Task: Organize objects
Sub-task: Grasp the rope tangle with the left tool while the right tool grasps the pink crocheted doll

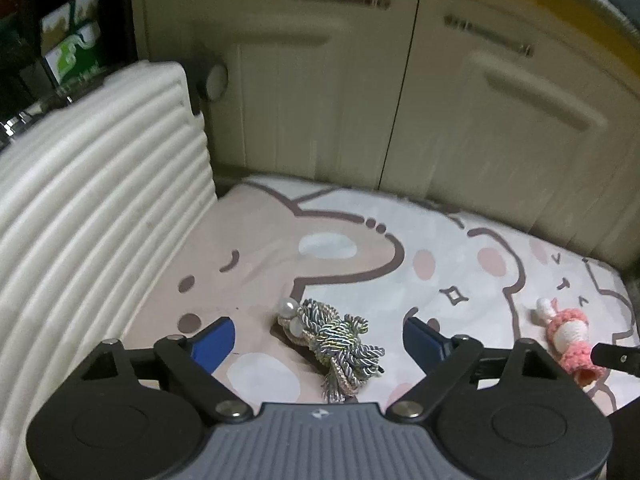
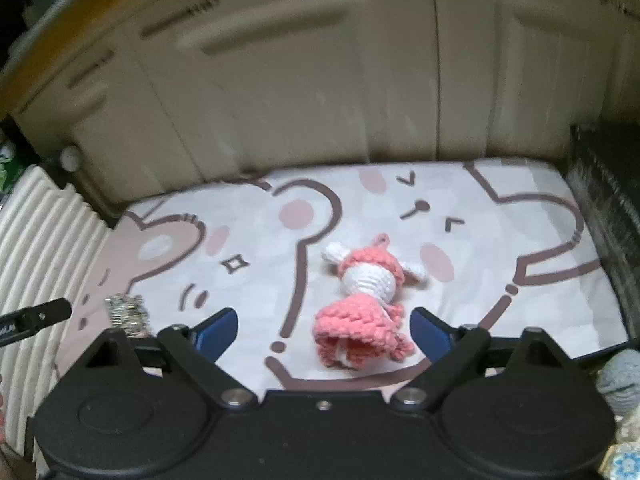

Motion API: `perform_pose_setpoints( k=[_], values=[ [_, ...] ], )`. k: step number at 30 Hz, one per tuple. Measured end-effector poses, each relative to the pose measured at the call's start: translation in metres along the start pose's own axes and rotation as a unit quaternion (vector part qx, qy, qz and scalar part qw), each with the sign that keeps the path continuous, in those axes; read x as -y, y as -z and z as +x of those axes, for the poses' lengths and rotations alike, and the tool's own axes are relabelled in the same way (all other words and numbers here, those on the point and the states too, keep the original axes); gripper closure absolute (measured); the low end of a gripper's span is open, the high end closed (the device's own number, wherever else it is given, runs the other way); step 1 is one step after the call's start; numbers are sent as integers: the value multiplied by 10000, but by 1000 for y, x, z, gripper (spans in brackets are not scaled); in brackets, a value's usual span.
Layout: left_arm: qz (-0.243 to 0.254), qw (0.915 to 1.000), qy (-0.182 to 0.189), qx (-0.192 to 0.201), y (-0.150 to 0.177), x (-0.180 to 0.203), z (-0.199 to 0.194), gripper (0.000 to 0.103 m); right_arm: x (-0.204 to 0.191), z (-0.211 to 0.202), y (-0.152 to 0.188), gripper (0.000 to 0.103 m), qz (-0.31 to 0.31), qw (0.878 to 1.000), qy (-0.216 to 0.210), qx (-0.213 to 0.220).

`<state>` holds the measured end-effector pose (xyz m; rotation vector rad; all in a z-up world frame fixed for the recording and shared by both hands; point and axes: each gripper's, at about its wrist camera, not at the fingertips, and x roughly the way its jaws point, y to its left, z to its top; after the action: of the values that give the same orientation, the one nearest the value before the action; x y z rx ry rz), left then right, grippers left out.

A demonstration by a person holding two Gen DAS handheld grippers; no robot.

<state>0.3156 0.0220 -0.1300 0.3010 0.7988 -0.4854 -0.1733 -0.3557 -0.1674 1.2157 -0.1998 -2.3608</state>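
A knotted grey-green cord hair tie with pearl beads (image 1: 334,342) lies on the cartoon-print mat (image 1: 360,248). My left gripper (image 1: 318,338) hovers just over it, open, its blue fingers (image 1: 214,340) standing on either side without touching. A pink and white crochet doll (image 2: 366,300) lies on the same mat (image 2: 260,248). My right gripper (image 2: 324,330) is open around the doll's pink skirt, pads apart from it. The doll (image 1: 570,338) also shows at the right of the left wrist view, and the hair tie (image 2: 128,314) at the left of the right wrist view.
A white ribbed box (image 1: 92,208) stands along the mat's left side. Cream cabinet doors (image 1: 360,92) rise close behind the mat. A dark ribbed container (image 2: 608,208) borders the mat on the right. Knitted items (image 2: 620,380) sit at the lower right.
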Motion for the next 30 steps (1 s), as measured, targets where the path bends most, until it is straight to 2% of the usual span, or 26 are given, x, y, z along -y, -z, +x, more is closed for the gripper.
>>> perform_pose_setpoints(
  k=[3,7,14,19,21,22,24,30],
  values=[
    [-39,9999,38,-142,-2,1,16,18,7,19,0,21,139,9997,94,-186],
    [-164,9990,101,-403,0,5,40,20,17,38,-1,22,345,9987,201,-306],
    [-556,9951,-32,-811,5,6,75,29,28,64,-3,23,695,9965,18,-465],
    [-782,9919,-12,-1001,10,5,90,40,32,77,-2,30,908,9940,-14,-606],
    [-774,9918,48,-1019,9,7,91,50,31,80,-2,34,847,9944,53,-623],
    [-769,9918,38,-1020,9,9,91,51,32,81,-2,35,842,9945,67,-626],
    [-736,9922,-7,-1004,8,10,91,58,33,81,-2,43,829,9944,68,-648],
    [-635,9921,-2,-1081,5,13,79,63,28,73,-2,56,580,9962,135,-639]
  ],
)
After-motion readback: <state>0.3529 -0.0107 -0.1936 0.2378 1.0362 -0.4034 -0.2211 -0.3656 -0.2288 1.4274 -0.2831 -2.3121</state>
